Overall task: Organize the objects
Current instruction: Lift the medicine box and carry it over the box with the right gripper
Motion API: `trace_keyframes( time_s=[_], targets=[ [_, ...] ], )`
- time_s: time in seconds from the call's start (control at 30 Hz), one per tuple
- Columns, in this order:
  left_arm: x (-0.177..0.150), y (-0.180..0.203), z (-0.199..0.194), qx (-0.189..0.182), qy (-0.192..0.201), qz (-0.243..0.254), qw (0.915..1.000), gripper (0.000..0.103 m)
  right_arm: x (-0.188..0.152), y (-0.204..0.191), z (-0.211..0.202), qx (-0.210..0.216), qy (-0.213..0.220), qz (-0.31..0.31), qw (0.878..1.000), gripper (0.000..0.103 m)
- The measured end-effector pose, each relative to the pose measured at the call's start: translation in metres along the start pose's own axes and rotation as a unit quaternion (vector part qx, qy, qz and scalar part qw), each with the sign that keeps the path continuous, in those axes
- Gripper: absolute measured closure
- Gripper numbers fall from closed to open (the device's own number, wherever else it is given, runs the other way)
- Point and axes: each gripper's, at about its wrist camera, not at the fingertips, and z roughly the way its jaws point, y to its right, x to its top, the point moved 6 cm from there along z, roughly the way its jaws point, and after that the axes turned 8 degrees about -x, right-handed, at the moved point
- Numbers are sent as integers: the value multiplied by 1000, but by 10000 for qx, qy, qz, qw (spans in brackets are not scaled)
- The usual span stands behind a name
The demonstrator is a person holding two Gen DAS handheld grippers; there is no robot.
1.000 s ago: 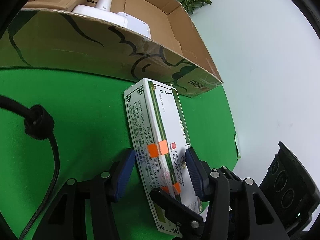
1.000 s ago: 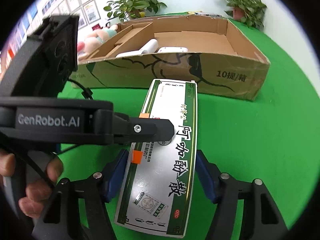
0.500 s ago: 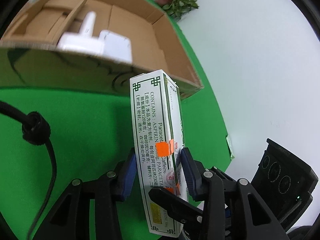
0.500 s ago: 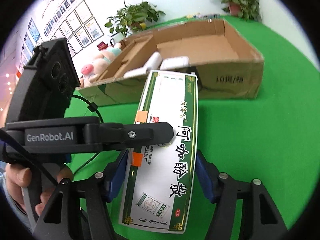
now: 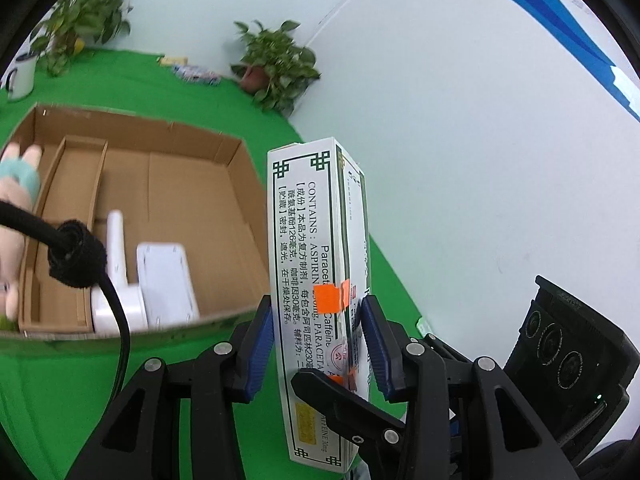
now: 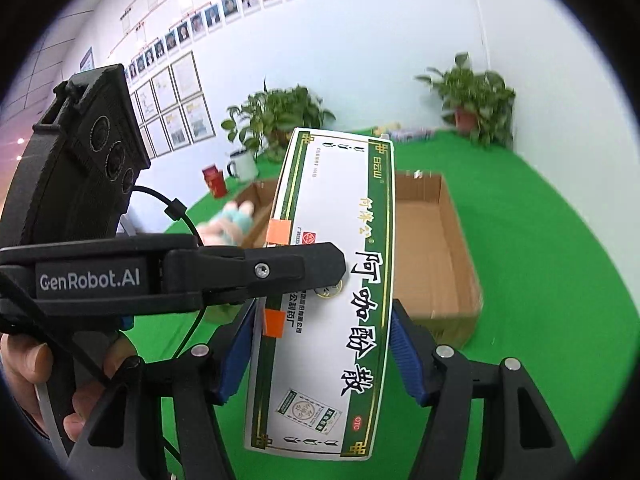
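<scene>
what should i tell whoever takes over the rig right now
Left gripper: shut on the medicine box, pads on its two broad faces.
Right gripper: shut on the same box, pads on its long edges. Its jaws hold it crosswise to the left gripper's.
The box is in the air, in front of and above the cardboard box, not yet inside.
Already in the cardboard box: a white handheld device and a white flat box. A plush toy lies at the cardboard box's left side.
Left: carry the medicine box over the near wall, set it down in the free space, release both grips.
</scene>
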Motion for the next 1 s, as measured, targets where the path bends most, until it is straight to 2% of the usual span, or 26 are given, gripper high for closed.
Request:
trace_keyframes(
  time_s=[0.1,0.13,0.3,0.4,0.53,0.77,0.87,1.0],
  targets=[
    [21,21,-4,-47,75,147,9999,63,17,0,-7,-96,211,-75,9997,41],
    [37,23,-4,-43,84,174,9998,63,22,0,-9,-112,262,-79,9996,41],
    [76,26,-3,29,114,288,9995,63,42,7,-7,-97,361,68,9993,41],
    [93,25,-4,14,91,295,9995,63,56,8,-3,-120,386,58,9992,41],
    [98,19,-2,83,29,212,9997,63,71,7,9,-88,287,99,9995,41],
    [114,-26,29,278,-196,-96,9994,63,82,10,45,62,-113,223,9997,41],
    [116,-50,48,446,-357,-243,9981,63,83,19,71,282,-436,495,9974,41],
    [114,-82,72,527,-590,-482,9957,63,82,25,99,353,-701,597,9951,41]
  ],
)
